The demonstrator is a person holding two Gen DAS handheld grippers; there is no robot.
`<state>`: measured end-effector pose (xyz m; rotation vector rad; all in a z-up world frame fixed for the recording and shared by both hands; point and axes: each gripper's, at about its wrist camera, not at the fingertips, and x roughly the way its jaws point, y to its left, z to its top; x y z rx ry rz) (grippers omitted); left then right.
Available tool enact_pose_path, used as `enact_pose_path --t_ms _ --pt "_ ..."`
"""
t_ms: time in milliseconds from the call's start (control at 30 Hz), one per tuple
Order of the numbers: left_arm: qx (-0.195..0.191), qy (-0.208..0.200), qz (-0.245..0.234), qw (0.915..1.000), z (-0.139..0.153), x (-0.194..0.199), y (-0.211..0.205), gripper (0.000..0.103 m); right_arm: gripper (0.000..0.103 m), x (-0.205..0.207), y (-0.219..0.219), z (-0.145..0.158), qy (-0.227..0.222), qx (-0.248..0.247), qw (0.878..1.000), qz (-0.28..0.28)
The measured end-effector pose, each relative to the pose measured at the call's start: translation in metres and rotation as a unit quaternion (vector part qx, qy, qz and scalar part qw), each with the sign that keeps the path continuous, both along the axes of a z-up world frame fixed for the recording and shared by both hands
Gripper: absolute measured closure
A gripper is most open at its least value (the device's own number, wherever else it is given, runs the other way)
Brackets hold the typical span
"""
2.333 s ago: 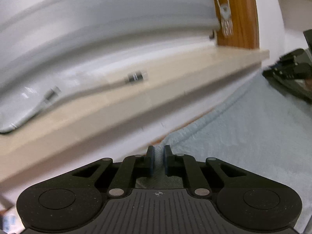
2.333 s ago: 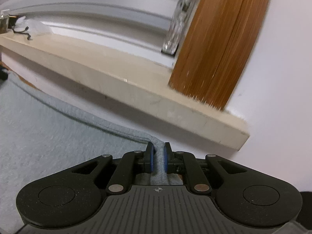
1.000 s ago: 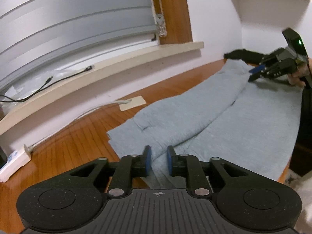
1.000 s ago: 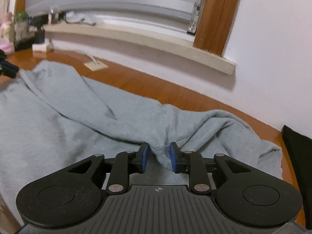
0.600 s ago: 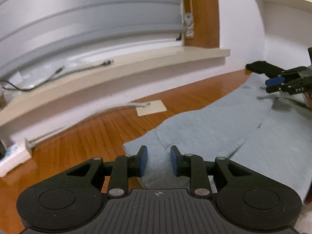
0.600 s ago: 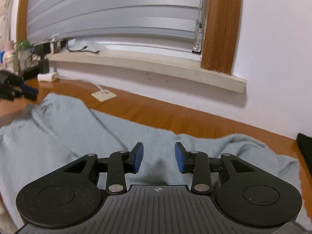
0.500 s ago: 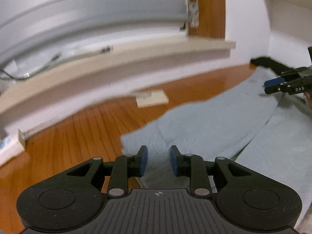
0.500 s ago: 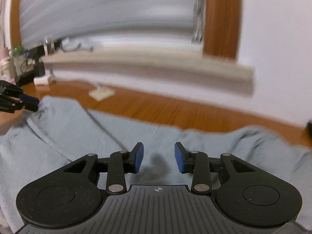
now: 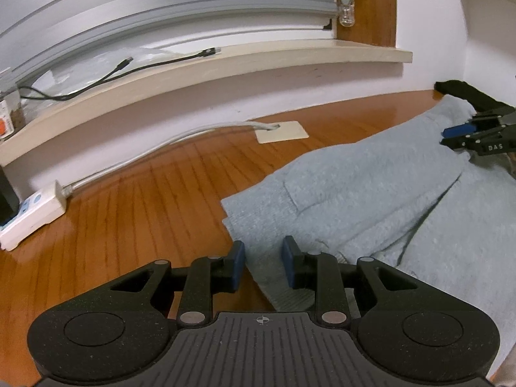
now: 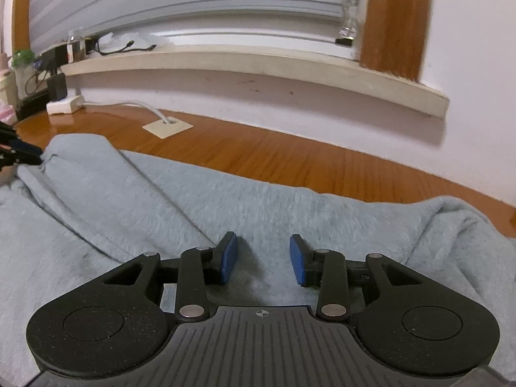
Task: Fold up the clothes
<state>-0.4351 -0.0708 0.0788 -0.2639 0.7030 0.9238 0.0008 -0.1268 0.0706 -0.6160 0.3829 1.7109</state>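
Observation:
A light grey-blue fleece garment lies spread on the wooden tabletop, folded over itself with a long crease. My left gripper is open just above the garment's near-left corner; the cloth lies loose under the gap, not pinched. The right gripper shows at the far right of this view, low over the cloth. In the right wrist view the garment fills the foreground and my right gripper is open over it with nothing between the pads. The left gripper's fingertips show at the left edge.
A window sill with black cables runs along the back wall. A white power strip and a cable plate lie on the wood left of the garment. A black cloth item lies at the far right corner.
Both grippers held the garment's edge raised toward the window, then brought it down onto the table. Their jaws have opened and let the cloth go, and both have drawn back.

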Motion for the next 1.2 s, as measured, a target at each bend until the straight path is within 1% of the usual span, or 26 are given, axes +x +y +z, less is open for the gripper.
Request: enact_pose_path --t_ms 200,300,333,367,400,433,500,533,567,633,700,767,833,967,1033,1100,1133,1167,1200 --pt "-0.005 -0.004 0.019 0.9998 0.003 -0.014 -0.003 0.073 0.067 -0.027 0.006 0.000 -0.041 0.014 0.999 0.000" --pt "0.007 -0.001 0.030 0.9995 0.011 -0.009 -0.004 0.072 0.065 -0.021 0.007 0.001 -0.022 0.010 1.000 -0.003" --pt "0.012 -0.009 0.030 0.9994 0.016 -0.005 -0.004 0.067 0.060 -0.017 0.007 0.002 -0.009 0.007 1.000 -0.003" --pt "0.018 -0.018 0.029 0.9992 0.020 -0.001 -0.004 0.057 0.056 -0.012 0.005 0.003 0.005 0.006 1.000 -0.002" --pt "0.024 -0.027 0.026 0.9990 0.025 0.005 -0.002 0.052 0.056 -0.005 0.002 0.005 0.016 0.008 1.000 -0.003" --pt "0.032 -0.035 0.022 0.9986 0.030 0.013 0.000 0.043 0.056 0.003 -0.004 0.009 0.020 0.014 1.000 -0.010" --pt "0.037 -0.056 0.010 0.9977 0.038 0.033 0.005 0.039 0.056 0.021 -0.017 0.020 0.030 0.033 0.999 -0.018" --pt "0.034 -0.067 0.002 0.9971 0.041 0.045 0.008 0.031 0.053 0.033 -0.026 0.026 0.038 0.042 0.998 -0.021" --pt "0.031 -0.077 -0.004 0.9966 0.042 0.057 0.012 0.022 0.050 0.045 -0.033 0.032 0.035 0.050 0.998 -0.031" --pt "0.020 -0.091 -0.013 0.9956 0.038 0.083 0.019 0.022 0.045 0.068 -0.048 0.043 0.016 0.064 0.996 -0.060" --pt "0.010 -0.104 -0.023 0.9943 0.035 0.108 0.025 0.022 0.044 0.093 -0.058 0.048 -0.001 0.059 0.995 -0.084" --pt "0.001 -0.115 -0.032 0.9929 0.030 0.131 0.031 0.020 0.040 0.121 -0.063 0.046 0.002 0.035 0.994 -0.108" --pt "0.001 -0.116 -0.040 0.9924 0.021 0.143 0.032 0.018 0.040 0.141 -0.070 0.039 0.013 0.010 0.992 -0.125" --pt "0.002 -0.116 -0.058 0.9915 0.001 0.166 0.034 0.017 0.039 0.154 -0.081 0.022 0.039 -0.028 0.992 -0.120" --pt "0.014 -0.098 -0.067 0.9928 -0.006 0.173 0.029 0.017 0.039 0.153 -0.081 0.014 0.029 -0.045 0.991 -0.119" --pt "0.025 -0.083 -0.076 0.9933 -0.008 0.178 0.024 0.017 0.043 0.152 -0.081 0.009 0.019 -0.059 0.991 -0.117" --pt "0.027 -0.079 -0.081 0.9932 -0.009 0.179 0.022 0.017 0.060 0.152 -0.081 0.009 0.022 -0.063 0.991 -0.113" --pt "0.028 -0.078 -0.083 0.9931 -0.009 0.179 0.021 0.017 0.084 0.153 -0.081 0.011 0.026 -0.068 0.991 -0.109" --pt "0.026 -0.078 -0.082 0.9933 -0.010 0.179 0.022 0.017 0.093 0.154 -0.083 0.014 0.028 -0.070 0.992 -0.105"
